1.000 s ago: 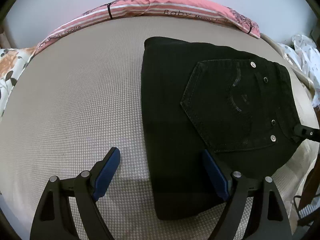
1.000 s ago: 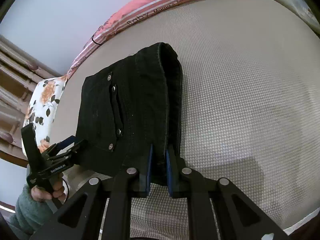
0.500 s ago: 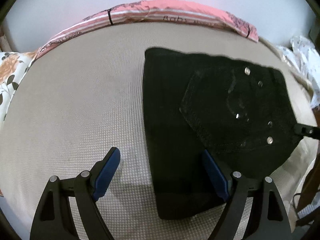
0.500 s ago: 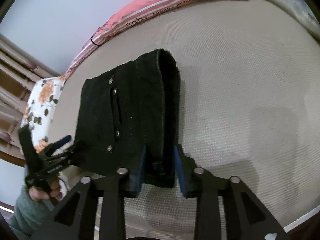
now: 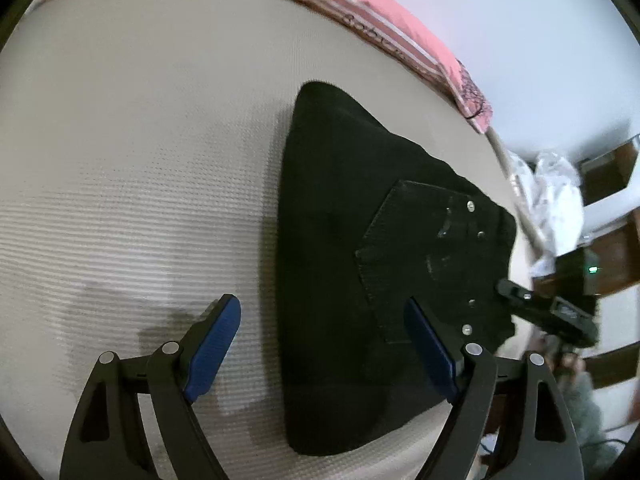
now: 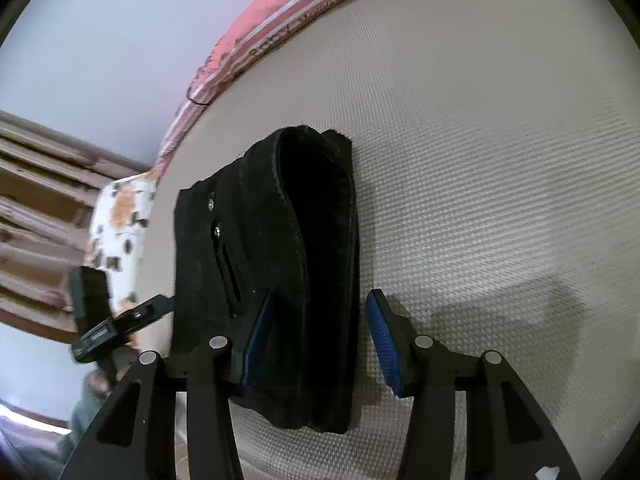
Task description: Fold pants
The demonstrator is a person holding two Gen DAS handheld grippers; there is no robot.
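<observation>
The black pants (image 5: 360,264) lie folded into a thick, compact bundle on the beige textured bed (image 5: 132,168), back pocket up with its small metal rivets catching the light. From my right wrist view the bundle (image 6: 288,264) shows its rounded folded edge and stacked layers.

My left gripper (image 5: 324,344) points steeply down over the bundle's near edge, jaws spread wide and holding nothing: one blue pad hangs above the bare bed, the other above the dark cloth. My right gripper (image 6: 316,332) also tilts down; its jaws have just been opening, and the fold's thick end sits between them, with a clear gap at the right pad. On the left pad I cannot tell whether cloth still brushes it.

A pink striped pillow (image 5: 400,28) runs along the far edge of the bed. The far right of the left view is blurred; white crumpled cloth (image 5: 552,200) and dark furniture there are hard to make out.
</observation>
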